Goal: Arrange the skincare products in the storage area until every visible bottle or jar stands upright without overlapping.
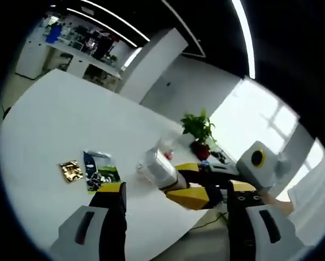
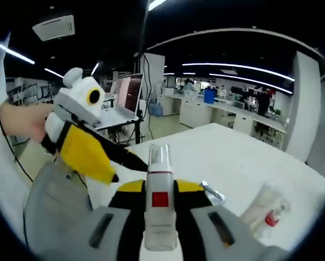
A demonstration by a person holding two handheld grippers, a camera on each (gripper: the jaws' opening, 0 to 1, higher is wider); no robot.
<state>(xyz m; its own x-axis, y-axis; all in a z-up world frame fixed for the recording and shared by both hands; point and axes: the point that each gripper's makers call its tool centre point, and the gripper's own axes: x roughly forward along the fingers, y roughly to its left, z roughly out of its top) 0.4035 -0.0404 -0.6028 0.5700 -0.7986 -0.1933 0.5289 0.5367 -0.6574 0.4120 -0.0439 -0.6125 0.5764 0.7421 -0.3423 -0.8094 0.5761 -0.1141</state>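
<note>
Gripping white bottle [image 2: 160, 206]; left jaws apart

Table [image 1: 59, 114] mostly open; sachets [image 1: 91, 169] & plant [image 1: 199, 130] obstruct far side.

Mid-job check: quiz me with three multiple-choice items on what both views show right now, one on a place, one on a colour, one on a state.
1. Where does the gold sachet lie?
A. In a jaw grip
B. On the white table, beside the dark sachet
C. Against the plant pot

2. What colour is the square patch on the bottle in the right hand-held gripper?
A. Blue
B. Green
C. Red

3. How does the left hand-held gripper stand?
A. Open, holding nothing
B. Shut on a sachet
C. Shut on a jar

Answers:
1 B: the left gripper view shows both sachets flat on the table, side by side.
2 C: the right gripper view shows a red square on the white body.
3 A: its jaws stand wide apart, with nothing gripped.
</note>
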